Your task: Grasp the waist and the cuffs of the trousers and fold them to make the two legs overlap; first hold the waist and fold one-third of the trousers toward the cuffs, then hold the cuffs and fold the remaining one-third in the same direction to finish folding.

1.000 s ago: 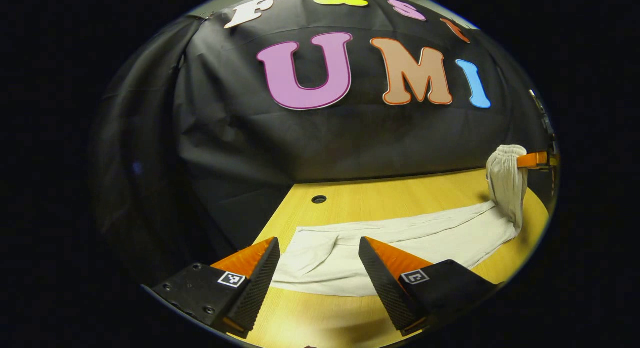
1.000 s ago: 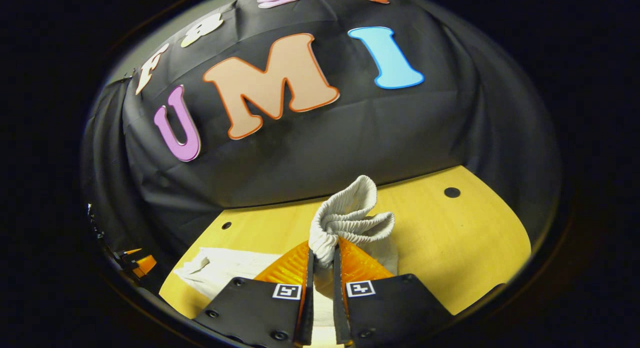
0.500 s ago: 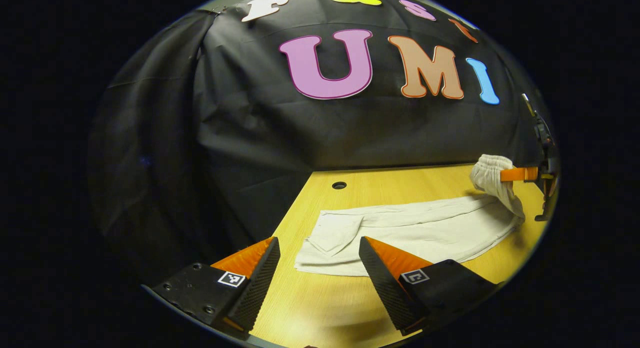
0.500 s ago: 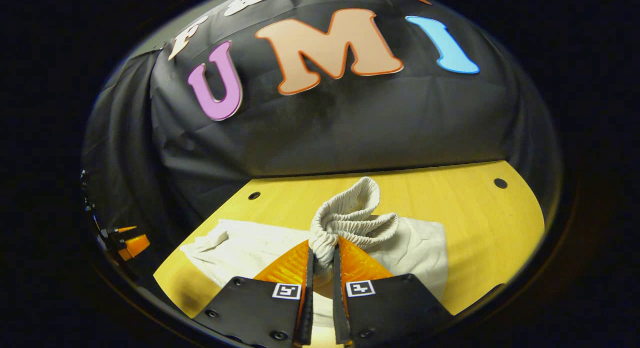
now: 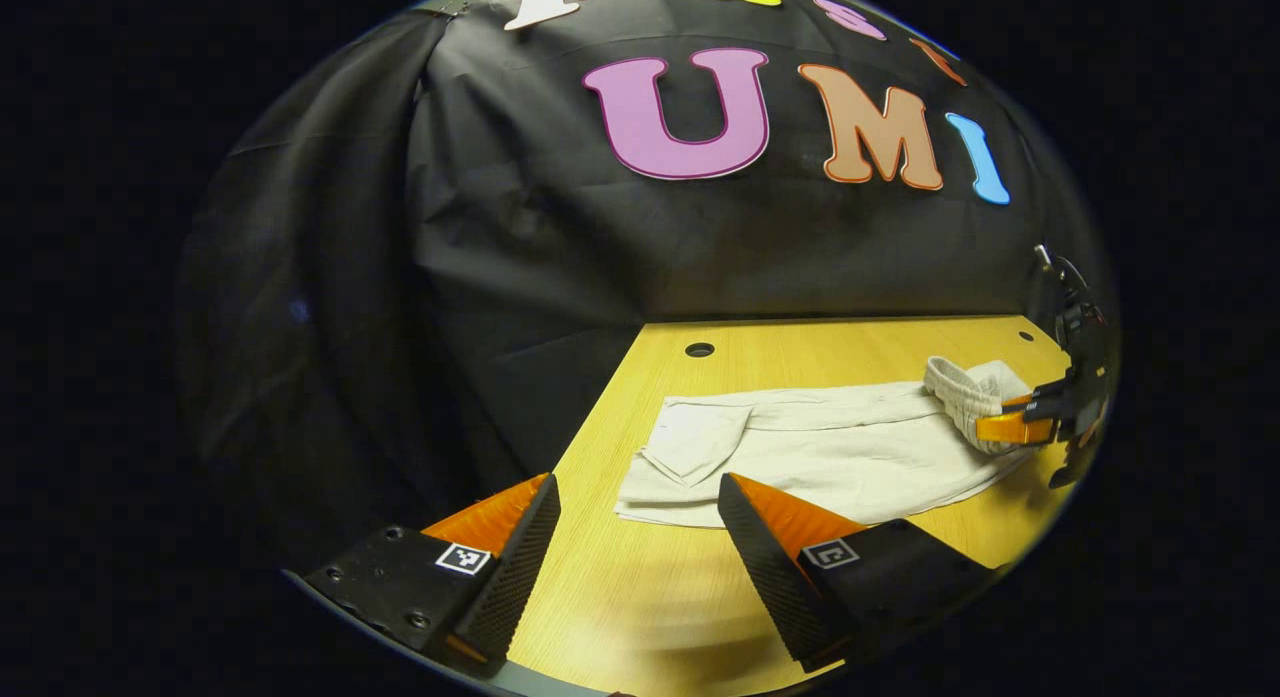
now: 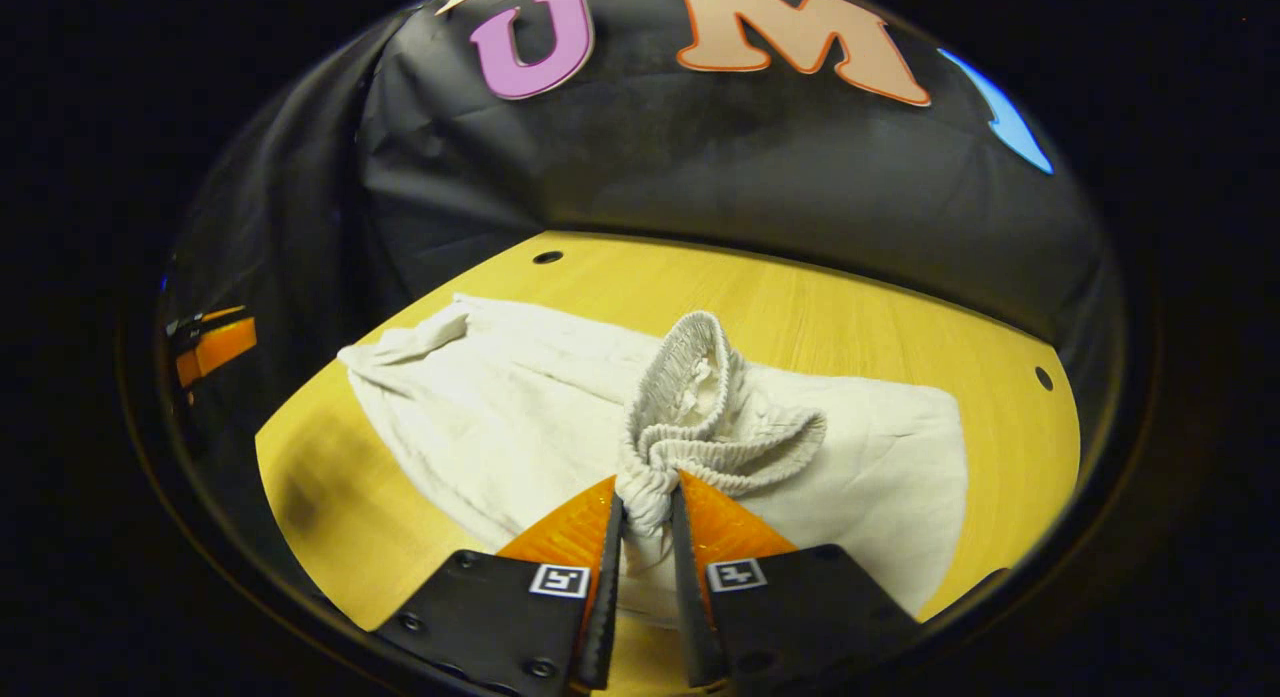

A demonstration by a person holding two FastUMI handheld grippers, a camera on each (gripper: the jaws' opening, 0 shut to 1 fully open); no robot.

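Now pinching the bunched waist (image 6: 690,427) in the right gripper (image 6: 645,507), trousers (image 5: 830,452) flat on the table (image 5: 640,597), likely for the first fold; left gripper (image 5: 635,522) wide open, empty, near the cuffs (image 5: 690,447).

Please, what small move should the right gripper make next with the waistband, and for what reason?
Probably lower a little more and open. The right gripper is shut on the waistband, carried over the trousers lying on the table, so the first third seems nearly laid. The left gripper waits open near the cuffs.
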